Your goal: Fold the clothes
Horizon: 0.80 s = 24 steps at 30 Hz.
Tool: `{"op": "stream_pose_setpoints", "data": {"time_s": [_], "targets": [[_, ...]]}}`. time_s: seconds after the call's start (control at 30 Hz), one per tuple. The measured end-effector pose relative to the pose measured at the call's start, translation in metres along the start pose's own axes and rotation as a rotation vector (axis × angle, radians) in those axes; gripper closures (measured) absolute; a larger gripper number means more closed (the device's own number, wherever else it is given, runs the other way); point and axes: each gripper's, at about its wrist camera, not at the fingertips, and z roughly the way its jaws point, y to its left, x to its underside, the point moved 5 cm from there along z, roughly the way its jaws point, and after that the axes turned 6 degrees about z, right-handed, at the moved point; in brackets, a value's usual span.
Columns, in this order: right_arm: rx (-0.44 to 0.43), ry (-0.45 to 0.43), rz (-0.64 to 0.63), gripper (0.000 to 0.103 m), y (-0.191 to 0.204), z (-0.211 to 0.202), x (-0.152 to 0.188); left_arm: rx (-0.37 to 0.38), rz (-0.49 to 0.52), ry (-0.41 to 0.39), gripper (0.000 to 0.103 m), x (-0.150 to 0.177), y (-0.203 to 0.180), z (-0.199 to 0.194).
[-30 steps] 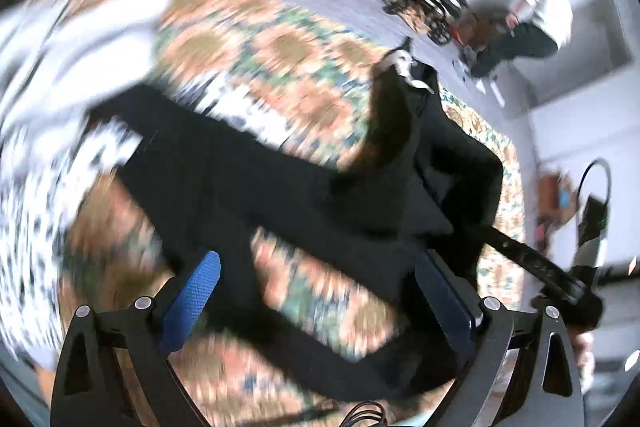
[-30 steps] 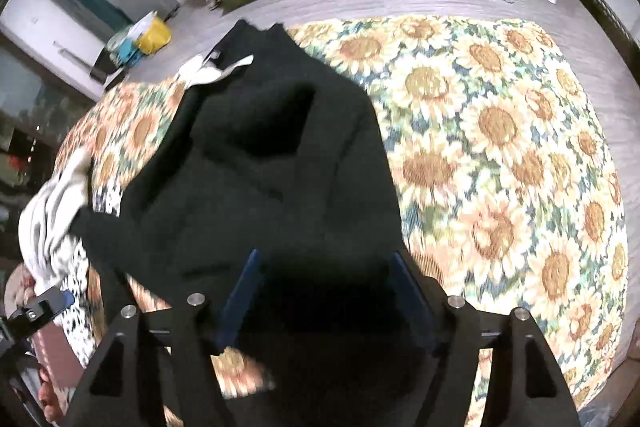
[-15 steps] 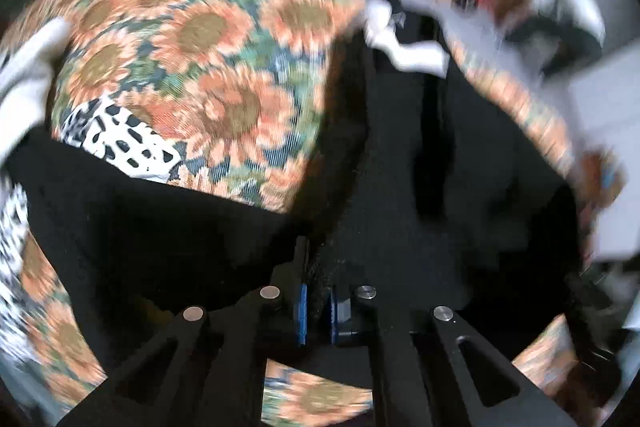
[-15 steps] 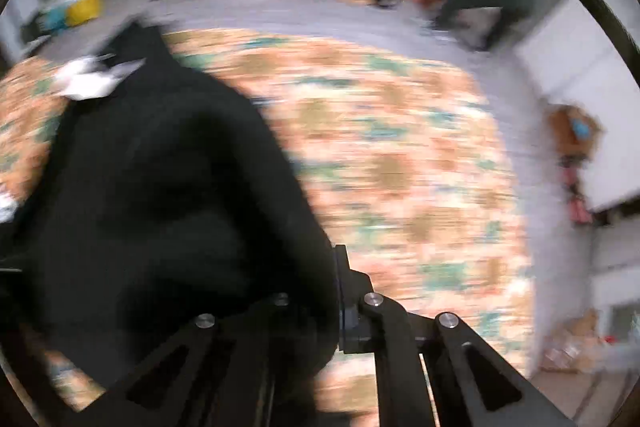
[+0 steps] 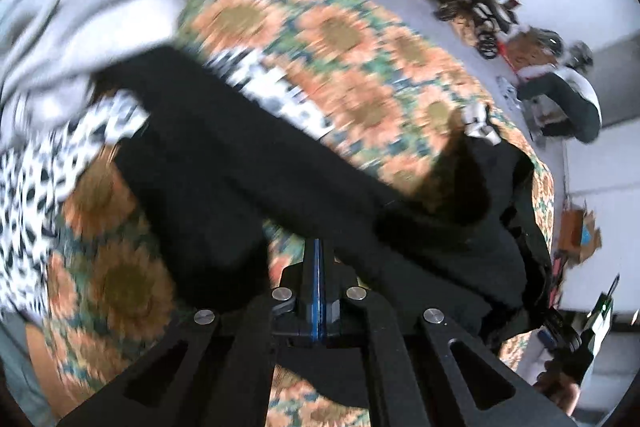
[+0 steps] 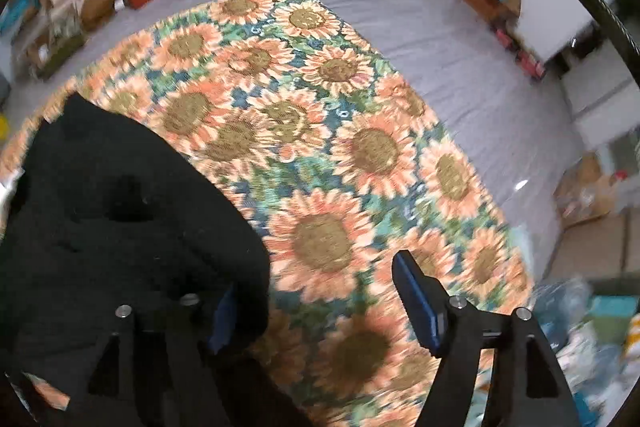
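Black garment (image 5: pixel 248 163) on sunflower cloth (image 6: pixel 328 131), left gripper (image 5: pixel 318 267) jaws together, right gripper (image 6: pixel 320 299) jaws just reopened, apart.

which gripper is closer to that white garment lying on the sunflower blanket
Left. The left gripper, shut, points at the black garment, with the white garment just past it. The right gripper is open over the sunflower blanket, and its view shows no white garment.
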Motion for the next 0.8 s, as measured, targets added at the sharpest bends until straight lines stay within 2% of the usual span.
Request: {"op": "stream_pose_setpoints", "data": {"time_s": [0.03,0.1,0.13,0.17,0.2,0.27,0.33,0.43,0.5,0.6,0.67,0.73,0.8], "targets": [[-0.028,-0.007,-0.009,0.030,0.004,-0.004,0.000,0.005,-0.021,0.010,0.099,0.001,0.009,-0.002],[-0.073,-0.064,-0.079,0.031,0.024,-0.016,0.001,0.007,-0.048,0.028,0.079,0.003,0.018,-0.003],[-0.083,-0.097,-0.133,0.031,0.035,-0.025,0.002,0.008,-0.060,0.038,0.053,0.004,0.021,-0.003],[-0.085,-0.140,-0.216,0.031,0.049,-0.037,0.006,0.010,-0.072,0.047,0.033,0.005,0.023,-0.004],[-0.087,-0.181,-0.298,0.030,0.063,-0.048,0.009,0.022,-0.082,0.054,0.029,0.008,0.024,-0.004],[-0.092,-0.216,-0.439,0.027,0.094,-0.057,0.015,0.047,-0.081,0.068,0.028,0.011,0.021,-0.007],[-0.084,-0.232,-0.569,0.026,0.125,-0.057,0.022,0.060,-0.037,0.104,0.028,0.014,0.014,0.000],[0.045,-0.245,-0.734,0.031,0.168,-0.032,0.028,0.084,0.008,0.149,0.028,0.019,0.004,0.012],[0.126,-0.214,-0.803,0.037,0.189,-0.009,0.027,0.092,0.000,0.159,0.028,0.023,0.003,0.014],[0.177,-0.142,-0.852,0.050,0.208,0.023,0.019,0.123,-0.073,0.145,0.027,0.029,-0.001,0.012],[0.199,-0.153,-0.859,0.091,0.205,0.029,0.012,0.137,-0.118,0.151,0.026,0.031,-0.006,0.015],[0.200,-0.194,-0.846,0.097,0.199,0.027,0.000,0.182,-0.166,0.163,0.026,0.033,-0.016,0.015],[0.165,-0.282,-0.735,0.098,0.176,0.013,-0.037,0.240,-0.207,0.168,0.026,0.034,-0.030,0.014]]}}
